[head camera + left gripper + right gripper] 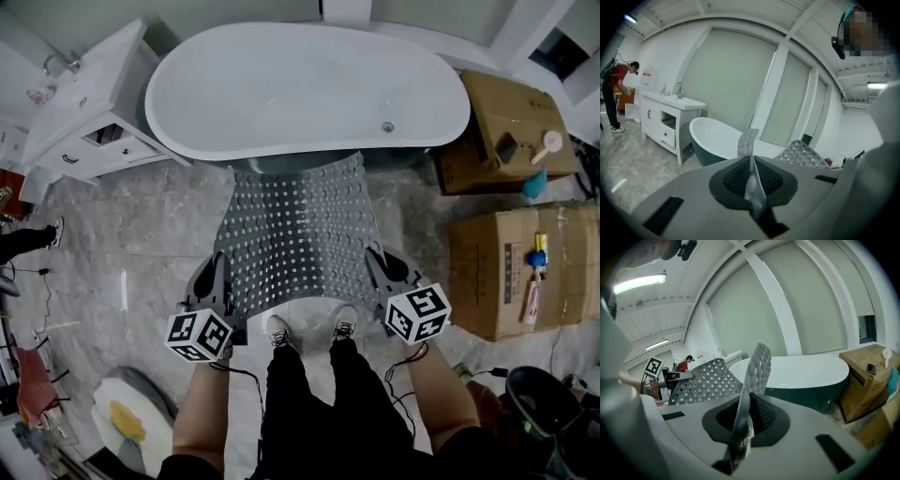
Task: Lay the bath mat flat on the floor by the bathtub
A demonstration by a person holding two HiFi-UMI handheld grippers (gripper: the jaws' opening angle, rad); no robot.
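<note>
A grey perforated bath mat (298, 234) hangs stretched between my two grippers, above the marble floor in front of the white bathtub (300, 89). Its far edge reaches the tub's base and its near edge is lifted over the person's shoes. My left gripper (222, 278) is shut on the mat's near left corner, and the pinched edge (751, 159) stands up between its jaws. My right gripper (382, 265) is shut on the near right corner, where the mat's dimpled edge (757, 364) rises from the jaws. The bathtub (806, 369) lies just beyond.
A white vanity cabinet (89, 108) stands left of the tub. Cardboard boxes (525, 267) with bottles and brushes on them line the right side. A round black object (539, 398) sits at the bottom right. Another person (616, 93) stands far off beside the vanity.
</note>
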